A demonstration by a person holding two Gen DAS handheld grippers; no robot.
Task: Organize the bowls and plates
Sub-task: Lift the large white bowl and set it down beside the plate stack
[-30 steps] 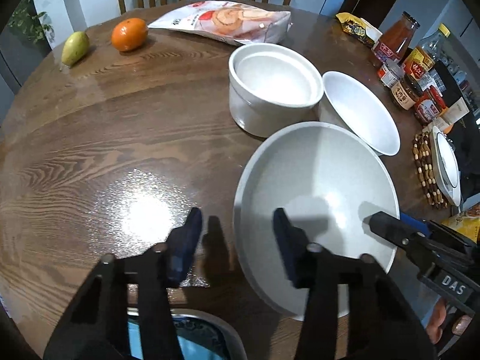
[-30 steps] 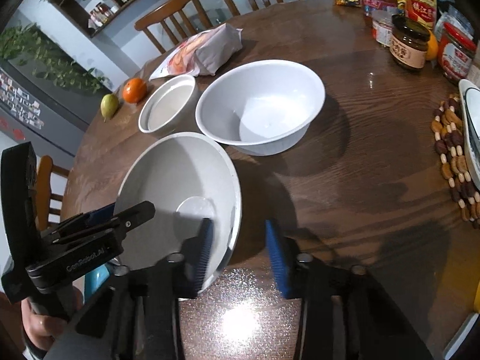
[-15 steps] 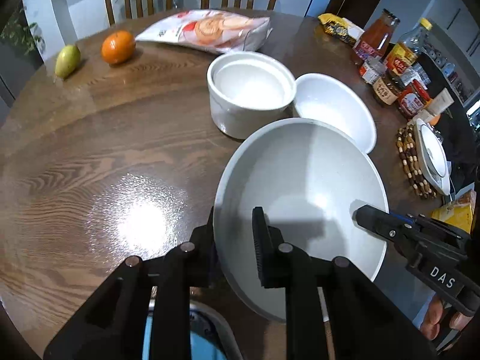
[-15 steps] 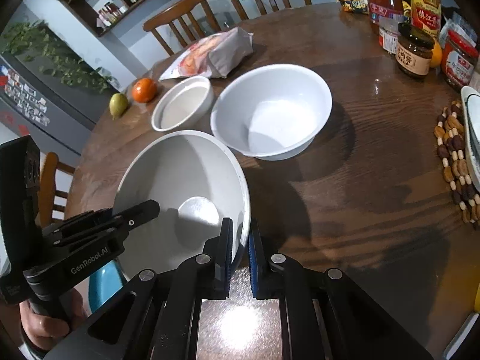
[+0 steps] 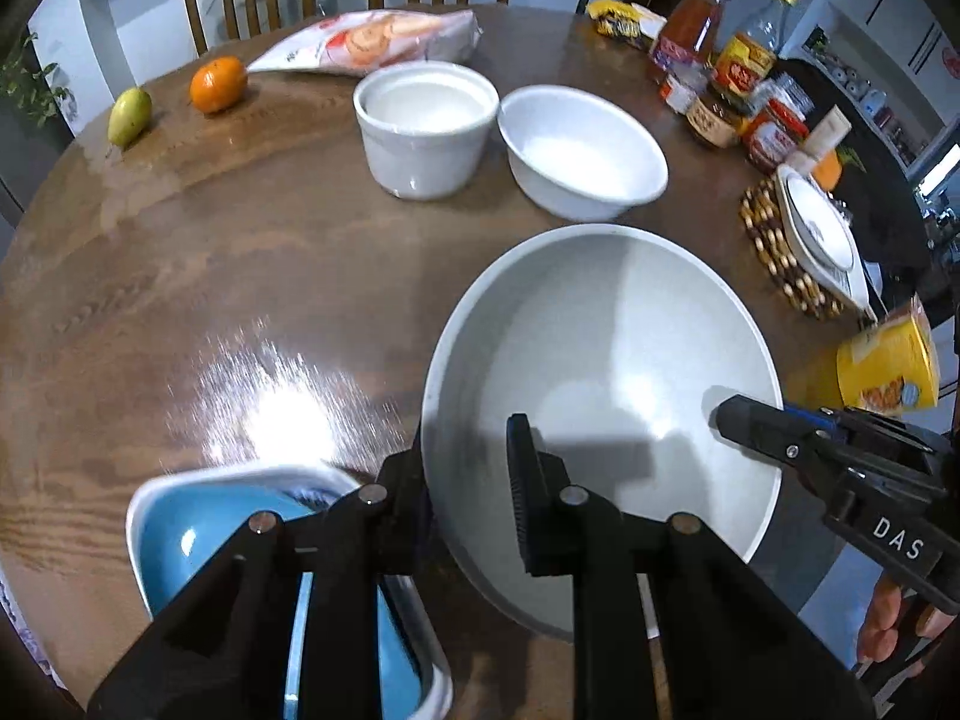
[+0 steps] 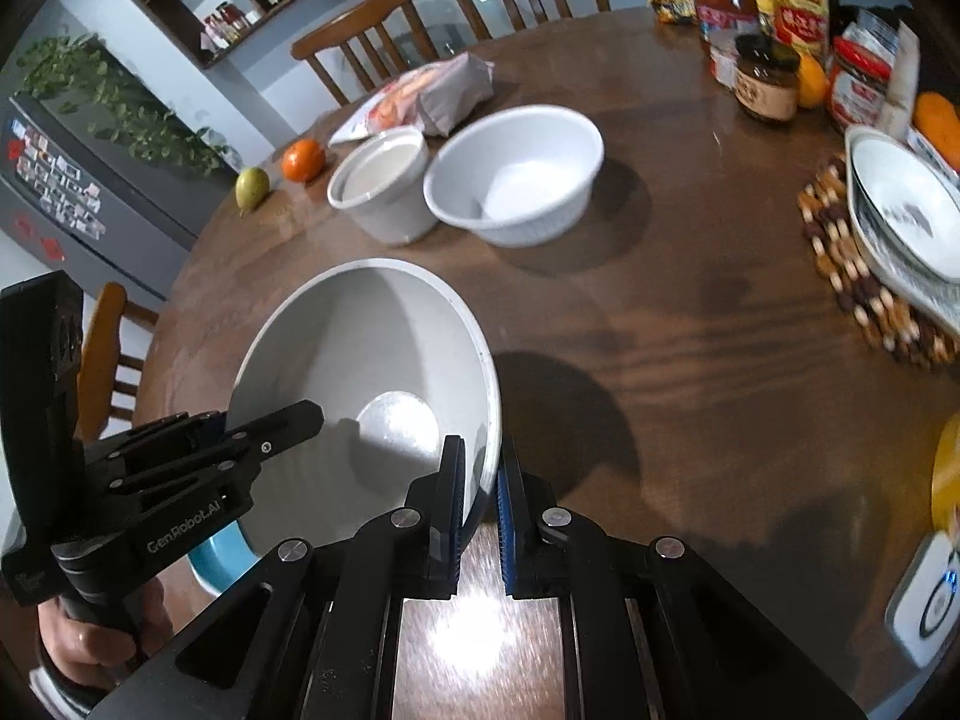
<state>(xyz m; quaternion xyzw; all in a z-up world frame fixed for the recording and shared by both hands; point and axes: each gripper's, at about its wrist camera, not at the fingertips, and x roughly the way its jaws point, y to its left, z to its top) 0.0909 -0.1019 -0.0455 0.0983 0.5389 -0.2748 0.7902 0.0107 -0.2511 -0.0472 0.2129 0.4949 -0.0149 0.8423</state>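
A large grey bowl (image 5: 606, 360) is held above the round wooden table (image 5: 240, 252) by both grippers. My left gripper (image 5: 468, 468) is shut on its left rim; my right gripper (image 6: 480, 480) is shut on its right rim (image 6: 489, 420). The bowl (image 6: 360, 360) is lifted and tilted. A blue square plate (image 5: 210, 528) lies under the left gripper at the table's near edge. A white straight-sided bowl (image 5: 426, 126) and a white round bowl (image 5: 582, 150) stand side by side further back. White plates (image 6: 900, 210) are stacked on a beaded mat (image 6: 864, 288) at the right.
An orange (image 5: 219, 83), a green pear (image 5: 129, 116) and a snack bag (image 5: 372, 45) lie at the far left. Sauce bottles and jars (image 5: 720, 72) crowd the far right. A yellow packet (image 5: 888, 366) sits at the right edge. Chairs stand behind the table.
Both grippers closed on the grey bowl's rim and lifted it off the table toward me. The blue plate has come into view beneath the left gripper.
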